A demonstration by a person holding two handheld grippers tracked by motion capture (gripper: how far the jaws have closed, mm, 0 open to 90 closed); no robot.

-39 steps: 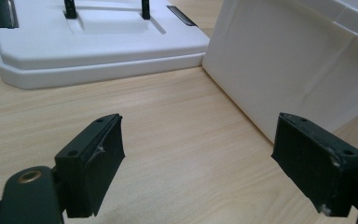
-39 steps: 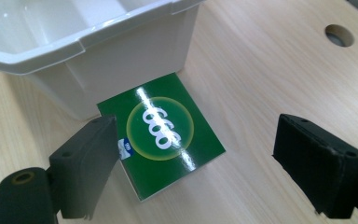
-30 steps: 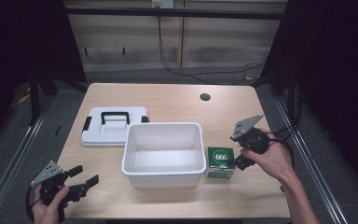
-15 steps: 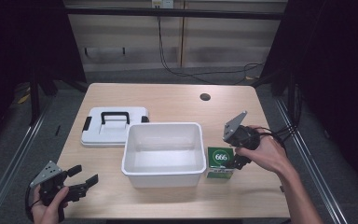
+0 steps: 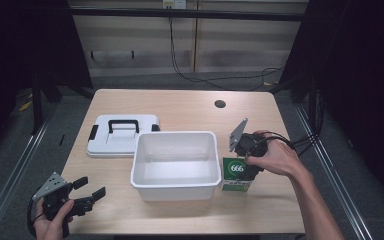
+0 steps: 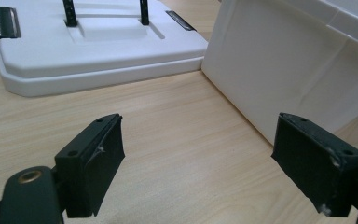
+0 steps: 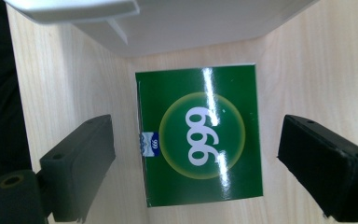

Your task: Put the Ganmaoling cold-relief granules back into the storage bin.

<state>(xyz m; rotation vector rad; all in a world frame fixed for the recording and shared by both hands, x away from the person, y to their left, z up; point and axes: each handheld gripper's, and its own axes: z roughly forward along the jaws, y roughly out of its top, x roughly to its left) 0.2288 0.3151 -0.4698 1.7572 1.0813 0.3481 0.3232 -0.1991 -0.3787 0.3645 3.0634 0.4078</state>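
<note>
Down at the near left corner of the table (image 5: 180, 107), the left hand (image 5: 50, 220) holds the left gripper (image 5: 87, 194) low over the wood. Its jaws are spread wide with nothing between them, and they point toward the middle of the table. In the left gripper view, the bare wood lies between the two black jaws, with the lid (image 6: 98, 46) farther off and the side of the bin (image 6: 289, 70) on the right. The lid (image 5: 122, 135) is white and flat, with a black handle on top and black clips at its ends. It lies just left of the bin (image 5: 176, 159) and seems to touch its back left corner. The bin is white and open, and it sits in the middle of the table. Just right of the bin stands a green box (image 5: 236, 173) with white numbers in a yellow ring. The right hand (image 5: 272, 157) holds the right gripper (image 5: 247, 172) right over the box, pointing down. In the right gripper view, the box (image 7: 200, 135) lies between the two jaws, which are spread wide on either side of it and do not touch it. A small dark hole (image 5: 220, 104) is in the table far back on the right.
</note>
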